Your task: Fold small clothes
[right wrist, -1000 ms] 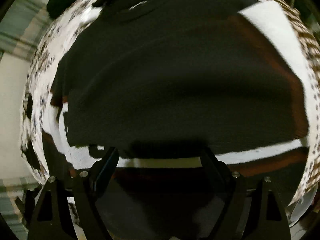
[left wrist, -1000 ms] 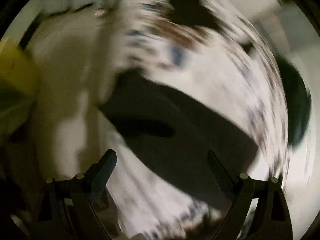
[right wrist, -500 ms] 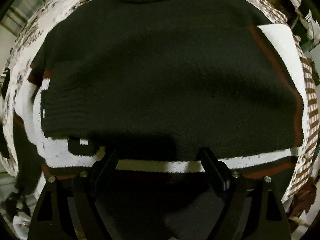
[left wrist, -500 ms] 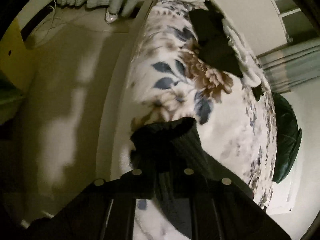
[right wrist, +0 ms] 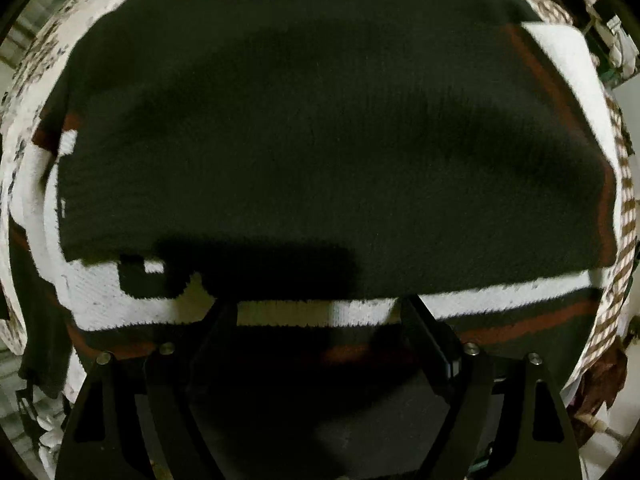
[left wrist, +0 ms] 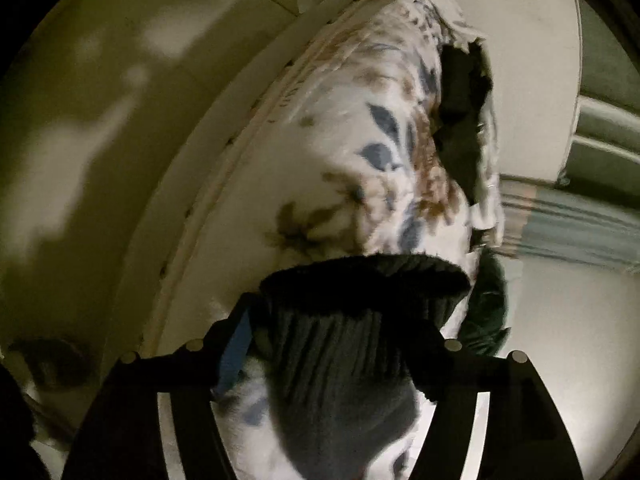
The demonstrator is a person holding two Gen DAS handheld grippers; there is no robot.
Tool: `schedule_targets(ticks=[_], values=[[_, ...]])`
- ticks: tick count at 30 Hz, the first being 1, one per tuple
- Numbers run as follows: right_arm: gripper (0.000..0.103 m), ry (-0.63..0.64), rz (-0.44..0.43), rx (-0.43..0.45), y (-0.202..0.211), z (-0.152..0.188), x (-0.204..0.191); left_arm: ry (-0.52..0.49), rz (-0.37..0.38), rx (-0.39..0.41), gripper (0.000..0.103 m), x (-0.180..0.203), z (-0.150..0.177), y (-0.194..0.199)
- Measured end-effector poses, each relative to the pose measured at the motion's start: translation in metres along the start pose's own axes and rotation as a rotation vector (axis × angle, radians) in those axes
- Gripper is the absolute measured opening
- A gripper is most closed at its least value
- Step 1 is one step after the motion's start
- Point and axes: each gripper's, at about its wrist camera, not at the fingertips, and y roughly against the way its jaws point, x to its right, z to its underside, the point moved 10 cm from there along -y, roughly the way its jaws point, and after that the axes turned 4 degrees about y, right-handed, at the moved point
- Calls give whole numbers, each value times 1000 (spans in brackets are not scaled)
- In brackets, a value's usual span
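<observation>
In the right wrist view a black knit sweater [right wrist: 320, 140] with white and red stripes lies flat on the bed, one black layer folded over the striped part. My right gripper [right wrist: 318, 308] points straight down just above the fold's near edge, open, nothing between its fingers. In the left wrist view a black ribbed sleeve end [left wrist: 360, 312] lies between the fingers of my left gripper [left wrist: 340, 320]. Its jaws are opening; the blue left pad [left wrist: 234, 344] stands apart from the knit, and the fabric drapes over the right finger and hides it.
A floral bedspread [left wrist: 360, 168] covers the bed, with the pale floor [left wrist: 100, 160] to its left. A dark garment pile [left wrist: 460, 120] lies at the bed's far end, a green cushion [left wrist: 488, 304] beyond the sleeve. Brown-and-white patterned cloth [right wrist: 624, 220] borders the sweater's right side.
The left gripper, shut on the ribbed sleeve half a second ago, has parted its jaws, sunk and rolled. The right gripper has come lower over the sweater and stayed open.
</observation>
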Motion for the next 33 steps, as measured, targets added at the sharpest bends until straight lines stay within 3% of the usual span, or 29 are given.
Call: schedule_targets(ticks=[4, 8, 11, 17, 19, 20, 21, 26, 29, 33], values=[[86, 1, 8, -13, -4, 3, -3, 33, 138, 8, 65, 12, -1, 16], [86, 8, 17, -20, -9, 4, -12, 37, 195, 7, 69, 25, -3, 10], [86, 10, 23, -23, -12, 3, -17, -61, 143, -2, 70, 39, 0, -2], [86, 18, 29, -27, -15, -4, -21, -430, -180, 27, 68, 56, 14, -28], [86, 19, 31, -25, -18, -8, -27, -554, -273, 50, 38, 63, 22, -30], [86, 13, 27, -22, -19, -9, -29, -590, -292, 65, 11, 66, 22, -28], [86, 12, 24, -20, -19, -11, -30, -618, -309, 82, 11, 72, 22, -25], [86, -7, -27, -2, -10, -22, -23, -794, -209, 179, 10, 148, 49, 4], [86, -33, -78, 15, -4, -28, -17, -929, -123, 174, 10, 211, 96, 25], [86, -68, -145, 36, 9, -37, -2, -1077, -14, 92, 10, 281, 190, 47]])
